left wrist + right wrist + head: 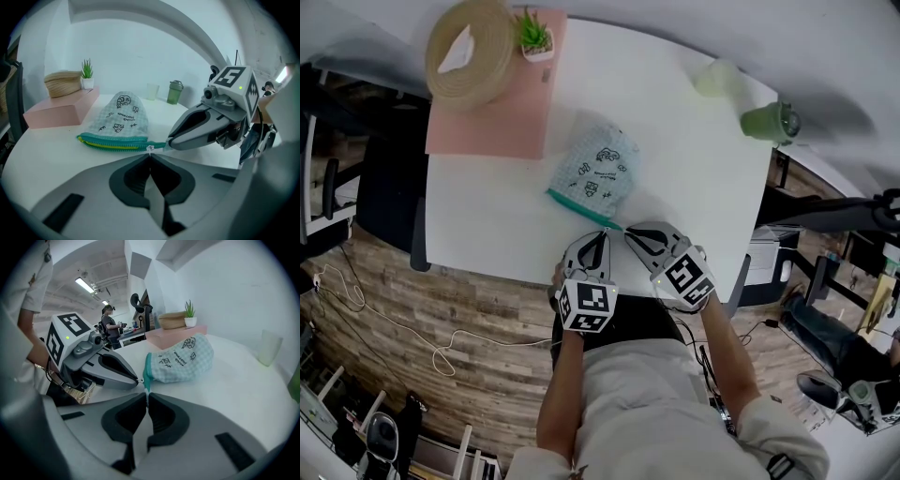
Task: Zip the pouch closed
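Observation:
A pale checked pouch with small drawings lies on the white table, its teal zipper along the near edge. Yellow lining shows between the zipper's teeth, so the mouth gapes. My left gripper is shut on the small white zipper pull at the zipper's right end. Just beside it, my right gripper is shut on the teal tail of the zipper tape. In the head view both grippers meet at the pouch's near corner, the left gripper and the right gripper tip to tip.
A pink box at the table's far left carries a woven basket and a small potted plant. A green cup and a translucent cup stand far right. The table's near edge runs just under my grippers.

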{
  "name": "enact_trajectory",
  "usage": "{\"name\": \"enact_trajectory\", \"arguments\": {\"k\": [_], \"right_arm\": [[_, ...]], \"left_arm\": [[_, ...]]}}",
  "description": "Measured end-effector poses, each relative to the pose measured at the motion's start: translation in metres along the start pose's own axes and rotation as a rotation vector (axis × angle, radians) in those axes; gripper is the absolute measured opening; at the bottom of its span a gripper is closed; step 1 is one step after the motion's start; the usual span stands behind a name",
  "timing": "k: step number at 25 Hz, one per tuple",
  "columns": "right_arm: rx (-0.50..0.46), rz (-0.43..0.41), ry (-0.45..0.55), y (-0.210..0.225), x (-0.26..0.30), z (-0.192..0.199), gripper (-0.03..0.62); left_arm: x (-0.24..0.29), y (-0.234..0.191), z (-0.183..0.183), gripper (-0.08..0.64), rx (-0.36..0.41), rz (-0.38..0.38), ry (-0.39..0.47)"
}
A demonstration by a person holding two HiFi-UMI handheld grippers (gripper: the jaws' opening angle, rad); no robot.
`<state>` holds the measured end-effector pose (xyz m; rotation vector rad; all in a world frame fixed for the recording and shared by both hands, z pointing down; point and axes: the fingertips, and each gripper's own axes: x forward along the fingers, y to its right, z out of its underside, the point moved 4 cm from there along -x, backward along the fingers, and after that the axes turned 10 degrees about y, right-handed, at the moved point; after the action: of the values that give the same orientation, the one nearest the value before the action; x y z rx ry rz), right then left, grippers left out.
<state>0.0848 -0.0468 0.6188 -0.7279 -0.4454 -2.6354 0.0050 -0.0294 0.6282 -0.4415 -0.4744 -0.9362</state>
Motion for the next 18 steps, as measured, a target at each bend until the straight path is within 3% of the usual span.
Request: {"name": "enact_trajectory", "arguments": {"k": [18], "right_arm": [[0.031, 0.018, -0.016, 0.009, -0.006, 0.003, 0.015]], "left_arm": [[-0.003, -0.02, -0.006, -0.003, 0.004, -0.031, -0.006]]}}
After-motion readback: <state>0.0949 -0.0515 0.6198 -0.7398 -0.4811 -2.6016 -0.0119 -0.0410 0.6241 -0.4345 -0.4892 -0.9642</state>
